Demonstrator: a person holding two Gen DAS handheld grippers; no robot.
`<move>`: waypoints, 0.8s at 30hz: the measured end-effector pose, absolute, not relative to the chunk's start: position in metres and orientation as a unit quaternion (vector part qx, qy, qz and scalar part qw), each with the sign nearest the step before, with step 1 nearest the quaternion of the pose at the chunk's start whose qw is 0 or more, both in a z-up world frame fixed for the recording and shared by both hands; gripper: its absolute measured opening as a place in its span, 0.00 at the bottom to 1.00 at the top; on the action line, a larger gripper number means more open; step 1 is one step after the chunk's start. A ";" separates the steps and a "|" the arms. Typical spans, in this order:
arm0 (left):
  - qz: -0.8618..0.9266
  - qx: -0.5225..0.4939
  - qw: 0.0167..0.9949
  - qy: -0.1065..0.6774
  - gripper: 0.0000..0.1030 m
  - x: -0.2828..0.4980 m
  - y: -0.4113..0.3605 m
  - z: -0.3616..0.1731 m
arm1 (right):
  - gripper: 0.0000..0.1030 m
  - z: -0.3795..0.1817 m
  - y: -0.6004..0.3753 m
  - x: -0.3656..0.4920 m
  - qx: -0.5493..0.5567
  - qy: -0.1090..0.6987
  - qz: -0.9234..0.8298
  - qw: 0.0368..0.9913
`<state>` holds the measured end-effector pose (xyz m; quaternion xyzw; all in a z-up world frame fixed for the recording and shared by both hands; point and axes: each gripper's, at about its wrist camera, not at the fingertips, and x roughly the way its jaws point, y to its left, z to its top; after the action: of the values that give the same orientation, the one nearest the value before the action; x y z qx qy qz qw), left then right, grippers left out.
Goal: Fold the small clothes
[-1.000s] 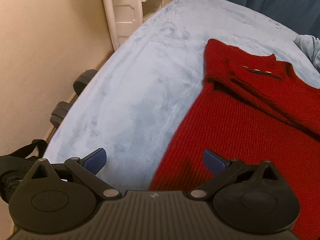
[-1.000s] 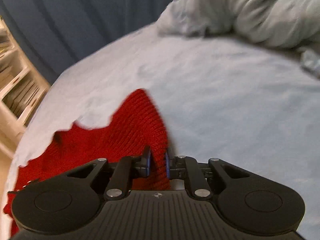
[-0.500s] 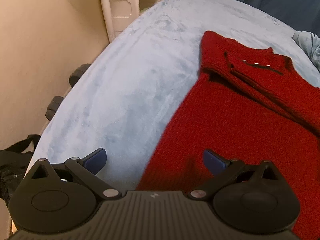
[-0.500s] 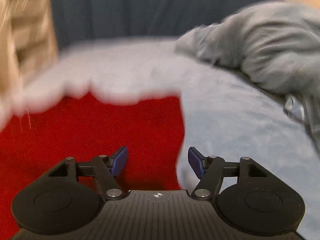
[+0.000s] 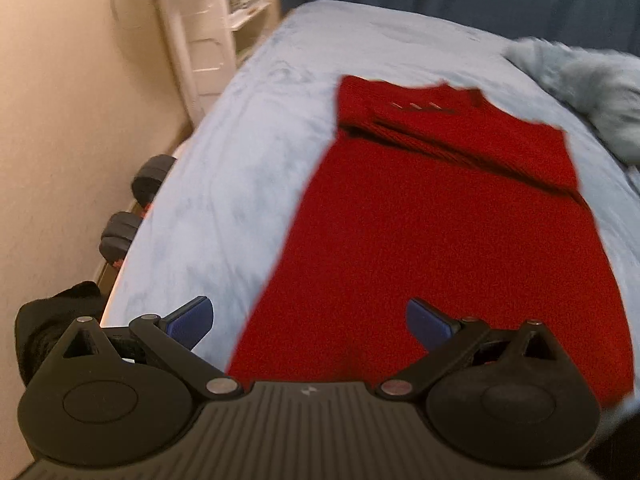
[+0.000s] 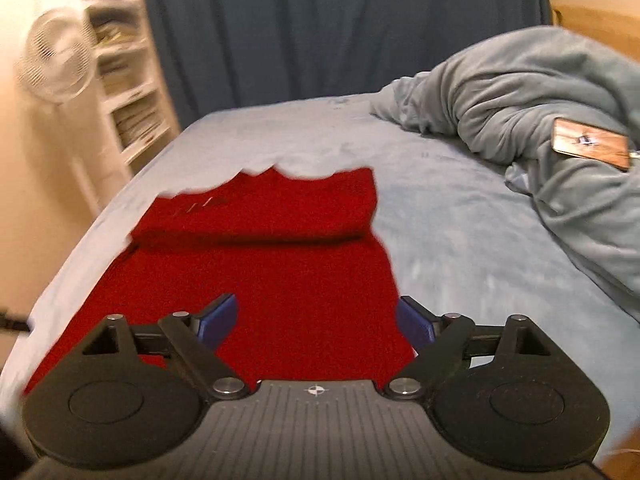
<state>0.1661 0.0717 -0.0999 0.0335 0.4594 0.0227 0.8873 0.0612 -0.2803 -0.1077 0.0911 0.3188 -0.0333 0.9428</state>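
left wrist view: bare light-blue bed (image 5: 248,184) runs left of the red sweater (image 5: 440,248) to the bed's edge by the wall; the left gripper (image 5: 310,322) hangs above the sweater's near left hem, jaws wide, holding nothing; right wrist view: the right gripper (image 6: 316,320) is opening, empty, over the sweater's (image 6: 272,264) right edge; open bed lies right; rumpled blanket (image 6: 540,120) beyond.
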 end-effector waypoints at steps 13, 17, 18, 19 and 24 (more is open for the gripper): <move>-0.014 0.060 0.895 0.441 1.00 0.023 0.037 -0.079 | 0.85 -0.068 -0.202 -0.056 0.061 0.319 -0.003 0.946; -0.015 0.073 0.900 0.429 1.00 -0.005 0.036 -0.075 | 0.85 -0.067 -0.189 -0.076 0.051 0.325 0.000 0.944; -0.016 0.072 0.900 0.429 1.00 -0.011 0.036 -0.074 | 0.85 -0.066 -0.186 -0.081 0.049 0.327 0.003 0.944; -0.019 0.069 0.900 0.429 1.00 -0.015 0.037 -0.074 | 0.85 -0.065 -0.184 -0.084 0.045 0.327 0.005 0.944; -0.030 0.060 0.903 0.424 1.00 -0.028 0.038 -0.068 | 0.85 -0.057 -0.176 -0.095 0.026 0.314 0.004 0.949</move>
<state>-0.0280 0.0383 -0.0684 0.0604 0.4235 -0.0301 0.9034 -0.0952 -0.1760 -0.0566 0.0260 0.3137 0.0042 0.9491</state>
